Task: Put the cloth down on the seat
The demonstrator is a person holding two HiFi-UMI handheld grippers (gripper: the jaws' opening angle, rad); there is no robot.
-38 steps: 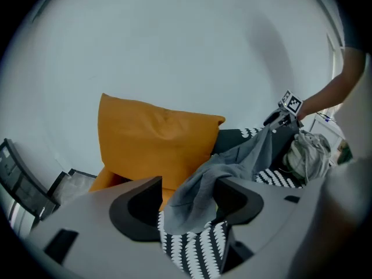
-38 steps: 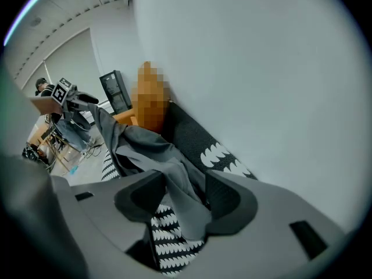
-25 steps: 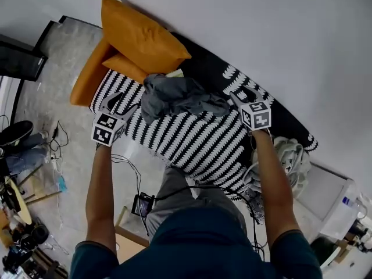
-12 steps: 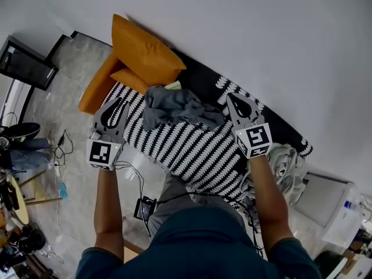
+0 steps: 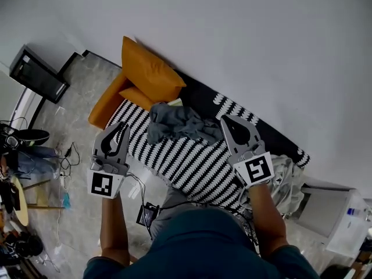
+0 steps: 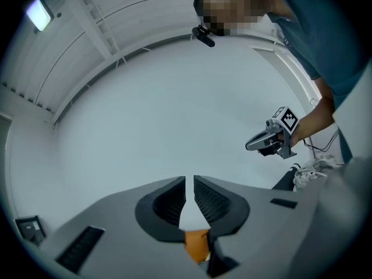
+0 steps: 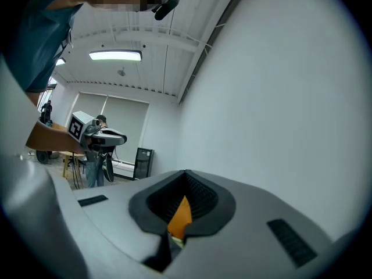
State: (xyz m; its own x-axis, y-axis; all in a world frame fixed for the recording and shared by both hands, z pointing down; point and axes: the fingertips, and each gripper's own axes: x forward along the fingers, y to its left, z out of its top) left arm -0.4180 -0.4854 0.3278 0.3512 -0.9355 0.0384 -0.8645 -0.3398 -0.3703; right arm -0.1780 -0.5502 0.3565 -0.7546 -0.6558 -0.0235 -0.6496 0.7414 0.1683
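Lying crumpled on the striped seat (image 5: pixel 192 156), the grey cloth (image 5: pixel 180 124) sits just right of the orange cushion (image 5: pixel 148 68), with neither gripper touching it. Left gripper (image 6: pixel 189 180) is closing: a slim gap between the jaws, nothing in it (only cushion orange shows beyond). Right gripper (image 7: pixel 186 174) has its jaws together and holds nothing. Both hang on the near side of the cloth, one to its left, one to its right.

The cloth (image 5: pixel 181 122) — grey and crumpled into a bunched heap — lay on the seat (image 5: pixel 195 157), on its black-and-white striped cover. It sat toward the seat's back edge, just beside the orange cushion (image 5: pixel 148 71) — folds rumpled, not spread flat.
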